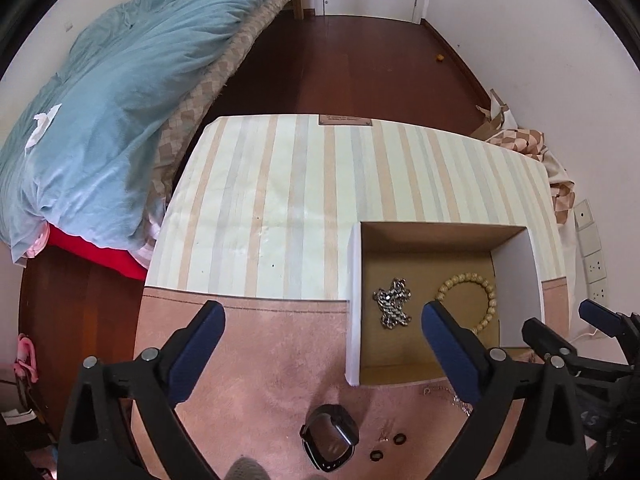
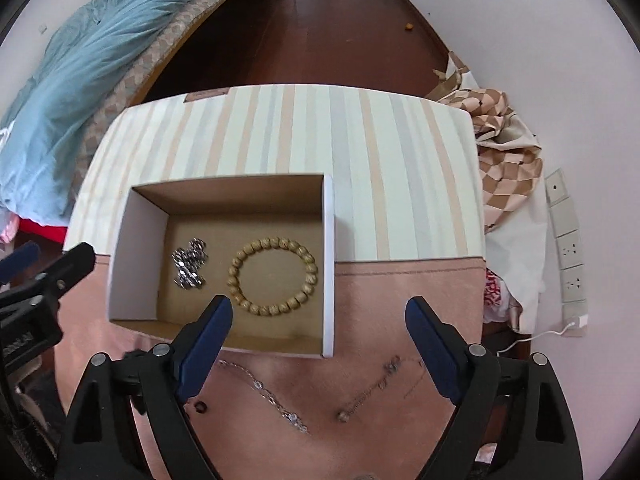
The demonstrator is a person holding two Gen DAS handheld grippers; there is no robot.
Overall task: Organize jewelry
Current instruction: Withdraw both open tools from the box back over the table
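An open cardboard box (image 1: 354, 300) (image 2: 328, 264) stands on the table. In it lie a silver chain (image 1: 392, 302) (image 2: 189, 264) and a wooden bead bracelet (image 1: 486, 300) (image 2: 272, 276). In front of the box on the pink cloth lie a dark watch (image 1: 330, 436), two small dark rings (image 1: 388, 446), a thin silver necklace (image 2: 272, 396) and a thin dark chain (image 2: 380, 388). My left gripper (image 1: 324, 336) is open and empty above the cloth, left of the box. My right gripper (image 2: 320, 332) is open and empty over the box's near edge.
The table (image 1: 280, 184) has a striped top and a pink cloth at the near side. A bed with a blue duvet (image 1: 100, 112) stands to the left. A checkered cloth (image 2: 504, 152) and wall sockets (image 2: 568, 248) are on the right. Dark wood floor lies beyond.
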